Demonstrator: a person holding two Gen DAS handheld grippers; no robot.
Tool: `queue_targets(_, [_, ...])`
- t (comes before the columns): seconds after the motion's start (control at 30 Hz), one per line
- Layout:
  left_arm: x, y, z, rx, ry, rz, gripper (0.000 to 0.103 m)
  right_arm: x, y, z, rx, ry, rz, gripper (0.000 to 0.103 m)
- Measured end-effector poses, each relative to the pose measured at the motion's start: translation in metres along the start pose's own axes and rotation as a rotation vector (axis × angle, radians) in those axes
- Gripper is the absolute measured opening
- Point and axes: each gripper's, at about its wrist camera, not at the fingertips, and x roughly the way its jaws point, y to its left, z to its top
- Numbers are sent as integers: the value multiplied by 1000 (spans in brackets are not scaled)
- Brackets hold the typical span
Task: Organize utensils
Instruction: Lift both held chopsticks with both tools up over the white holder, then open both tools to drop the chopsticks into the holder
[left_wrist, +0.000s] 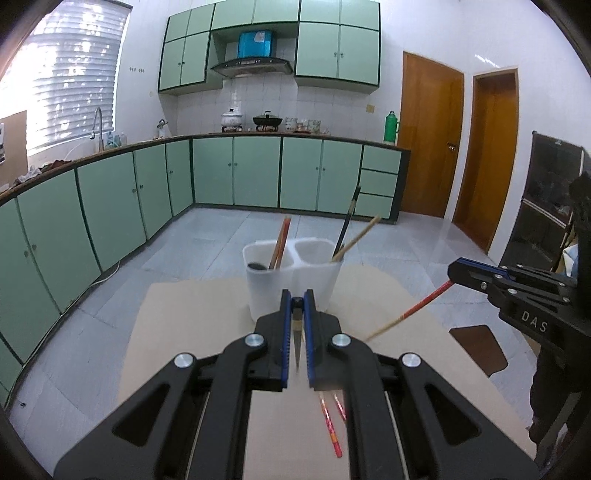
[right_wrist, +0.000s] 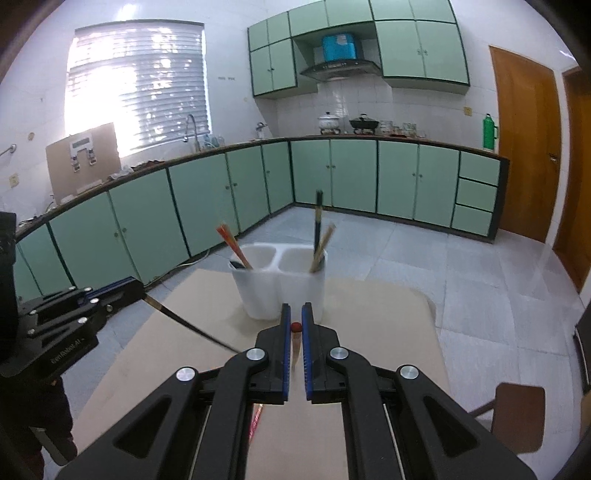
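At 12 o'clock just beyond both grippers, two-compartment holder is standing; left gripper is pinching dark chopstick, right gripper red-tipped chopstick, each shaft trailing back toward 6.

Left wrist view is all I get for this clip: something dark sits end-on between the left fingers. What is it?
Observer: A dark chopstick. From the right wrist view, the left gripper is shut on it and it slants down toward the cardboard-covered table.
Operator: Does its tip touch the table?
Observer: I cannot tell; the tip blurs out beside the right gripper.
Operator: Which end of its stick does the right gripper hold?
Observer: Its own camera shows the round red end of the red-ended chopstick between its closed fingers.
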Motion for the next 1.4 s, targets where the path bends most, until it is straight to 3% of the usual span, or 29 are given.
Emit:
queue_targets(0.5, [-9, 19, 51, 9, -92, -3, 6, -2, 11, 70, -78, -79, 65, 6])
queue_targets(0.77, [-16, 23, 110, 38, -218, 22, 6, -6, 5, 124, -77, -165, 80, 6])
queue_targets(1.03, [13, 13, 164, 40, -302, 18, 6, 21, -5, 166, -61, -203, 57, 6])
queue_targets(1.23, [53, 5, 165, 52, -287, 18, 6, 66, -7, 166, -75, -175, 15, 6])
queue_targets(1.4, [91, 11, 155, 39, -220, 4, 6, 104, -11, 156, -74, -119, 3, 5])
